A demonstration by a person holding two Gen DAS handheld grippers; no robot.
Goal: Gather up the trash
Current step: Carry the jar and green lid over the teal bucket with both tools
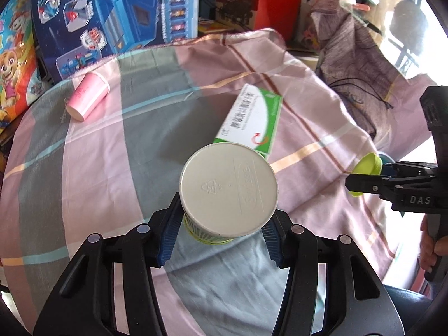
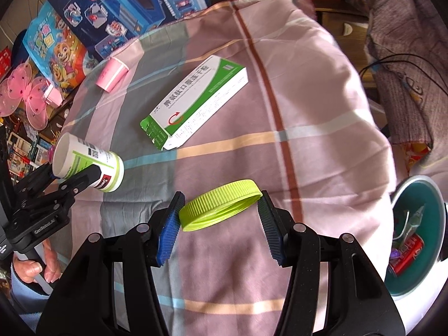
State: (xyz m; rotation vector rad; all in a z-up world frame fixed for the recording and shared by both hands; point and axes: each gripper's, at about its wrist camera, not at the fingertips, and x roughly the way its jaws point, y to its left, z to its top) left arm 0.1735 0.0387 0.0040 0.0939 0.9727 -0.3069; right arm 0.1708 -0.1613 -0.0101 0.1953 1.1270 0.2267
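Observation:
My left gripper (image 1: 222, 231) is shut on a white jar with green stripes (image 1: 228, 189), its flat base facing the camera; the jar also shows in the right wrist view (image 2: 89, 163), held in the air at the left. My right gripper (image 2: 219, 214) is shut on the jar's lime-green lid (image 2: 219, 208), which also shows in the left wrist view (image 1: 366, 168) at the right. A green-and-white medicine box (image 2: 196, 102) lies mid-table. A pink paper cup (image 2: 112, 74) lies on its side at the far left edge.
The round table has a pink, grey and blue checked cloth (image 2: 308, 112). A teal bin (image 2: 414, 238) with a red can and wrappers stands low at the right. Toy boxes (image 1: 112, 14) and clutter ring the far side. A patterned cloth (image 1: 358, 56) hangs at the right.

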